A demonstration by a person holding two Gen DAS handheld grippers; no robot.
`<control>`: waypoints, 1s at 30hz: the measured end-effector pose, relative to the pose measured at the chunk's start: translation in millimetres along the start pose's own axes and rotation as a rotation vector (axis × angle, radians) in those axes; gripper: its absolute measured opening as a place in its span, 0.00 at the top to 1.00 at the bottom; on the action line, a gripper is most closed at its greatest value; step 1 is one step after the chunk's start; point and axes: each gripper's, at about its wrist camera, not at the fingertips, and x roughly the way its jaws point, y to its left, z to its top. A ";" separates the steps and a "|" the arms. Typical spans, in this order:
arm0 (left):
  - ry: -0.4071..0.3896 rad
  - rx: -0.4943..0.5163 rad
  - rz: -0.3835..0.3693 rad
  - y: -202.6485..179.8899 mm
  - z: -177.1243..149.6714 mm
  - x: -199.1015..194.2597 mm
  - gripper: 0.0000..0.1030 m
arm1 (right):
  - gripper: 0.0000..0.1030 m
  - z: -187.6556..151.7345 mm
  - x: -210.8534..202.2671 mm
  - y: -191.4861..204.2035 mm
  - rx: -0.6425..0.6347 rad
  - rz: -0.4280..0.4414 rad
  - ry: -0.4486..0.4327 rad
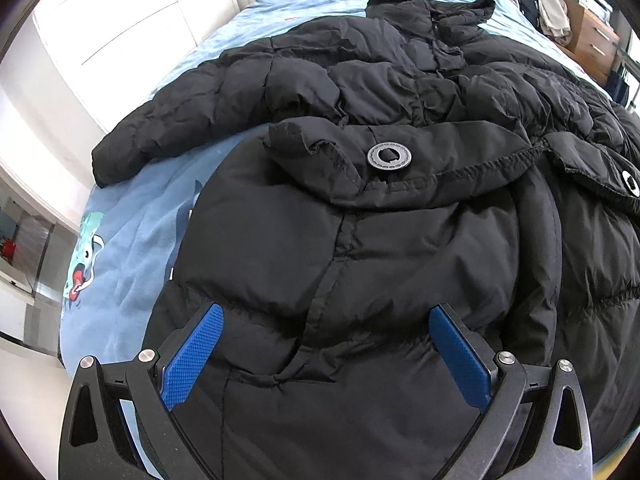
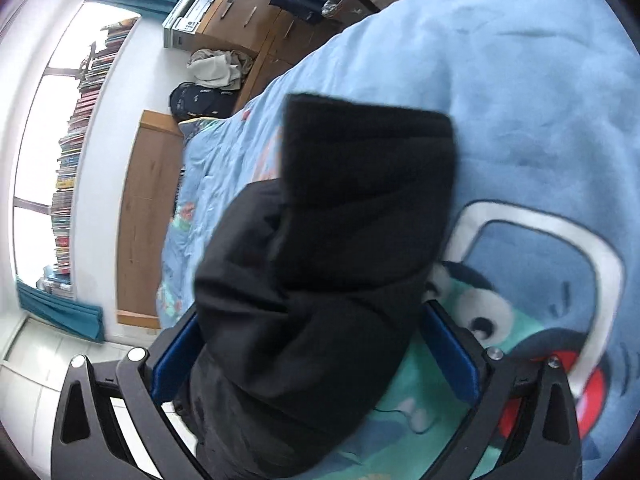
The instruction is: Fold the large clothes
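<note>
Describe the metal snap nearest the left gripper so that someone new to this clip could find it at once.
Start at the blue cartoon-print bedspread, then the black puffer jacket spread over it. On the pocket flap just ahead of the left gripper sits a round grey metal snap; unlike the second snap at the right edge, it shows whole, ringed and centred.

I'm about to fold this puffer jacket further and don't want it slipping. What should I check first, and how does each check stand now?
1. Left gripper straddles the jacket hem, fingers apart: ok.
2. Left fingers closed on fabric: not ok.
3. Sleeve sits between the right gripper's fingers: ok.
4. Right grip firm: cannot tell, view blurred.
5. Snap button flap lies flat: ok.
6. Blue bedspread free for folding: ok.
</note>
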 end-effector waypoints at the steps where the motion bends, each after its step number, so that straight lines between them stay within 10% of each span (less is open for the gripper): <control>1: 0.000 -0.002 -0.003 0.4 -0.5 0.7 0.01 | 0.08 -0.1 5.1 6.0 0.003 0.010 0.006; 7: -0.012 -0.011 -0.017 7.7 -4.2 -2.4 0.01 | 0.60 5.5 9.6 25.7 -0.004 0.028 0.030; 10: -0.019 -0.029 -0.028 14.2 -4.7 -5.5 0.01 | 0.71 2.4 -1.4 40.5 -0.031 0.006 0.023; 20: -0.067 -0.084 -0.027 32.9 -7.9 -21.9 0.01 | 0.77 -31.0 -29.6 163.8 -0.362 0.068 0.001; 30: -0.109 -0.150 -0.040 67.8 -10.0 -38.0 0.01 | 0.77 -139.6 -29.9 292.1 -0.648 0.164 0.086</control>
